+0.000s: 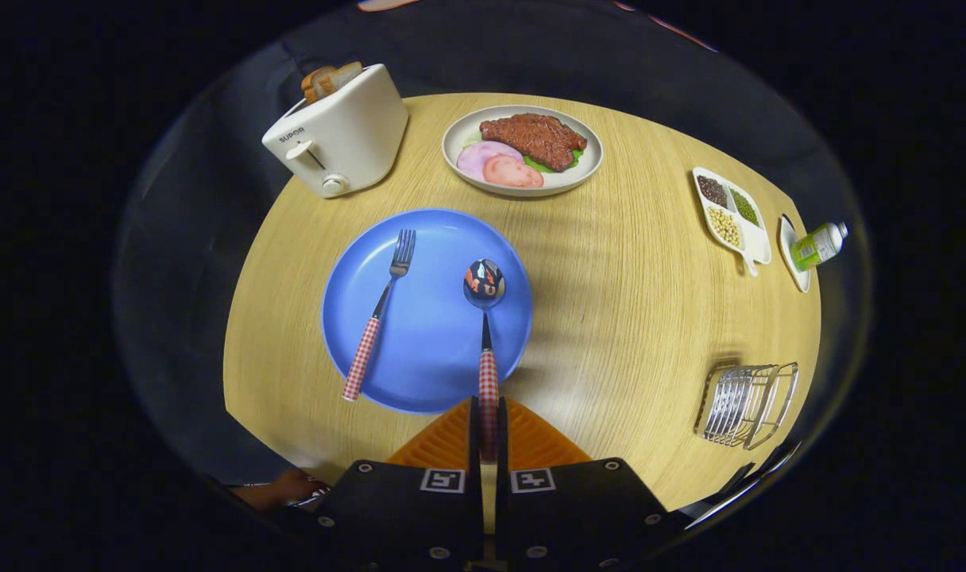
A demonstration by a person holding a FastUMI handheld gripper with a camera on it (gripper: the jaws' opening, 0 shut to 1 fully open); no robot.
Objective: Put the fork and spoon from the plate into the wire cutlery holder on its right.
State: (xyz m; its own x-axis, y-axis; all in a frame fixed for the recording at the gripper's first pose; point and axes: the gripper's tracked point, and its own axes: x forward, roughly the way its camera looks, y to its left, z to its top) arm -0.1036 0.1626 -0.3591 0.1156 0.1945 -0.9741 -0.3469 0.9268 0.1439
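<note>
Gripper (488, 429) sits lowest and closest, its two orange fingers (443, 437) closed tight on the checked handle of the spoon (484, 318), pads pressing from both sides w/ no gap showing. Spoon bowl lies on the blue plate (435, 357), toward the plate's right side; handle end runs off the plate's near rim into the fingers. Fork (380, 314) lies on the plate's left half, tines pointing away, checked handle crossing the near-left rim, untouched.

Wire holder (747, 403) stands well right of the plate, at the table's (626, 302) near-right edge. Far side of the plate: toaster (340, 131) w/ bread, off to the left, and a dish of meat (523, 149). Far right of the plate: a divided tray of beans (732, 213) and a small green bottle (819, 245).

Step in hand, as I read it: spoon grasped, lift not yet begun. To do it well: keep the clamp firm, since the grip is at the handle's end and the heavy bowl may droop or swing. Lift straight up till the bowl clears the plate rim, then carry right toward the holder. Tip the spoon upright over the holder, lower it between the wires, and only then open. Fork comes after, approx same way.
</note>
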